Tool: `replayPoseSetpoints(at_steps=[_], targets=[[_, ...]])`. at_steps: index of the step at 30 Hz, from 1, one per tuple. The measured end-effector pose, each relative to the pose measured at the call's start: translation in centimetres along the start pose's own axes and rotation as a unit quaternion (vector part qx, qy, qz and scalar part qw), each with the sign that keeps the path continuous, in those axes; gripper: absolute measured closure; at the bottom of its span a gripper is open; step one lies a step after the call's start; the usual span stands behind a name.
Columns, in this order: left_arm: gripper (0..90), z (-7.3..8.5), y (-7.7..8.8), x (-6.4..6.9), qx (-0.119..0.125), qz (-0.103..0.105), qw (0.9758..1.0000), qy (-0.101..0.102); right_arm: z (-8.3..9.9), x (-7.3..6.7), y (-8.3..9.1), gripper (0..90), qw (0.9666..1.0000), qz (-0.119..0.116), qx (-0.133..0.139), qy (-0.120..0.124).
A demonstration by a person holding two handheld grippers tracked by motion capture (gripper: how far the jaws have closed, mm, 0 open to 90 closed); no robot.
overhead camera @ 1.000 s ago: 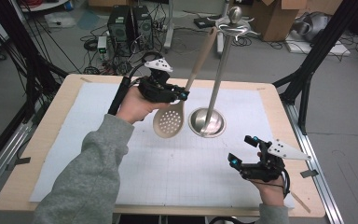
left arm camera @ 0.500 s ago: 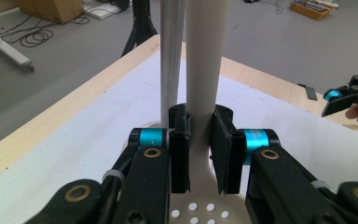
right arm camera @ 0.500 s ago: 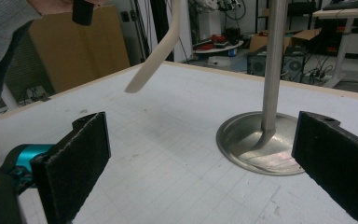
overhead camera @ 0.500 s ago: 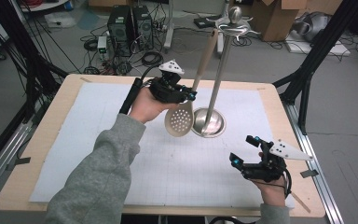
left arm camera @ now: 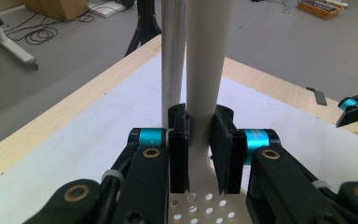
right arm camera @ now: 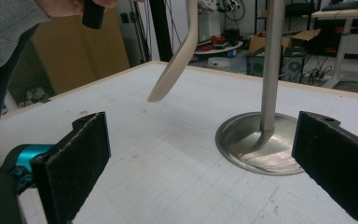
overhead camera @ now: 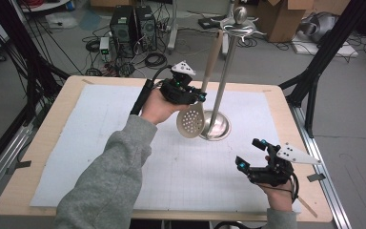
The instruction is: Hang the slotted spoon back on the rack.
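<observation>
Our left hand-held gripper (left arm camera: 199, 140) pinches the slotted spoon (overhead camera: 193, 121) by its handle beside the metal stand (overhead camera: 221, 125); our right hand-held gripper (right arm camera: 200, 163) stands spread above the desk (overhead camera: 66, 102).

Wooden table (overhead camera: 43, 143) covered by a white gridded mat (overhead camera: 124, 157). Black frame posts (overhead camera: 321, 62) standing at the far right corner, more black struts (overhead camera: 9, 52) at the left. Behind, on the grey floor: black computer towers (overhead camera: 132, 24) amid tangled cables (overhead camera: 155, 59), a cardboard box (overhead camera: 279, 21) beside them. Strip of black tape (overhead camera: 316, 177) stuck at the right edge, another (overhead camera: 19, 165) on the left rail.
</observation>
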State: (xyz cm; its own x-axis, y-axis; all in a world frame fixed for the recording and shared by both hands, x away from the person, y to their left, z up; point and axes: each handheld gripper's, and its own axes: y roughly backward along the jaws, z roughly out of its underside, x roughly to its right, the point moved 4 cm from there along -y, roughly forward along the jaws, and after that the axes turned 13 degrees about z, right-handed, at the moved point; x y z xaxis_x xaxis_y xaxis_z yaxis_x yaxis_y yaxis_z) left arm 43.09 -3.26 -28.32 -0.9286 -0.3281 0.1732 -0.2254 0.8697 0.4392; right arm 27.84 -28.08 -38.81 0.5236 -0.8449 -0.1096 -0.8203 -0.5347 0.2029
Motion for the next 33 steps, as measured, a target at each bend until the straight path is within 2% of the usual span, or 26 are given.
replayPoseSetpoints(at_steps=[4,5,7,10,11,13,15,16,17,18,19,20,23,27,29,33], targets=[[75.9,0.0,0.0,0.1,-0.002,0.001,1.0,0.002,0.0,0.0,0.0,3.1,1.0,0.001,0.001,-0.001],[73.7,-0.1,0.5,0.1,0.009,0.003,1.0,0.0,0.0,0.0,0.1,3.1,1.0,0.001,0.001,-0.001],[71.3,-0.2,0.8,0.2,0.016,0.005,0.9999,0.002,0.0,0.0,0.1,3.1,1.0,0.001,0.0,-0.002],[62.5,-0.1,1.7,0.3,0.029,0.011,0.9995,-0.008,0.0,0.0,0.2,3.1,1.0,0.003,-0.001,-0.003],[55.1,0.0,2.0,0.4,0.036,0.014,0.9992,-0.013,0.0,0.0,0.1,3.1,1.0,0.002,0.001,-0.002],[52.8,0.4,2.7,0.4,0.045,0.019,0.9986,-0.023,0.0,0.0,0.1,3.1,1.0,0.002,0.001,-0.001],[41.9,0.9,3.5,0.5,0.059,0.021,0.9975,-0.034,0.0,-0.1,0.1,3.1,1.0,0.002,-0.001,0.0],[41.9,1.2,3.8,0.5,0.061,0.025,0.9971,-0.039,0.0,-0.1,0.1,3.1,1.0,0.002,-0.001,0.0],[35.6,1.5,4.2,0.5,0.063,0.023,0.9967,-0.044,0.0,-0.2,0.0,3.1,1.0,0.002,-0.001,0.001],[35.6,1.8,4.5,0.6,0.068,0.022,0.9961,-0.051,0.0,-0.2,0.0,3.1,1.0,0.002,-0.001,0.001],[27.2,2.2,4.9,0.5,0.072,0.021,0.9956,-0.056,0.0,-0.2,0.0,3.1,1.0,0.003,-0.002,0.001],[27.2,2.5,5.2,0.6,0.077,0.022,0.9952,-0.057,0.0,-0.2,0.0,3.1,1.0,0.003,-0.002,0.001],[17.7,3.6,6.1,0.7,0.08,0.015,0.9944,-0.067,0.0,-0.4,-0.2,3.1,1.0,0.001,-0.002,0.002],[12.3,5.1,7.0,1.1,0.075,0.013,0.9943,-0.075,-0.1,-0.7,-0.3,3.1,1.0,-0.001,0.001,0.004],[12.3,5.8,7.5,1.2,0.068,0.009,0.9949,-0.075,-0.1,-0.8,-0.4,3.1,1.0,-0.001,-0.001,0.005],[12.3,7.3,8.5,1.7,0.074,0.001,0.9945,-0.074,-0.2,-1.0,-0.6,3.1,0.9999,-0.002,-0.001,0.011]])
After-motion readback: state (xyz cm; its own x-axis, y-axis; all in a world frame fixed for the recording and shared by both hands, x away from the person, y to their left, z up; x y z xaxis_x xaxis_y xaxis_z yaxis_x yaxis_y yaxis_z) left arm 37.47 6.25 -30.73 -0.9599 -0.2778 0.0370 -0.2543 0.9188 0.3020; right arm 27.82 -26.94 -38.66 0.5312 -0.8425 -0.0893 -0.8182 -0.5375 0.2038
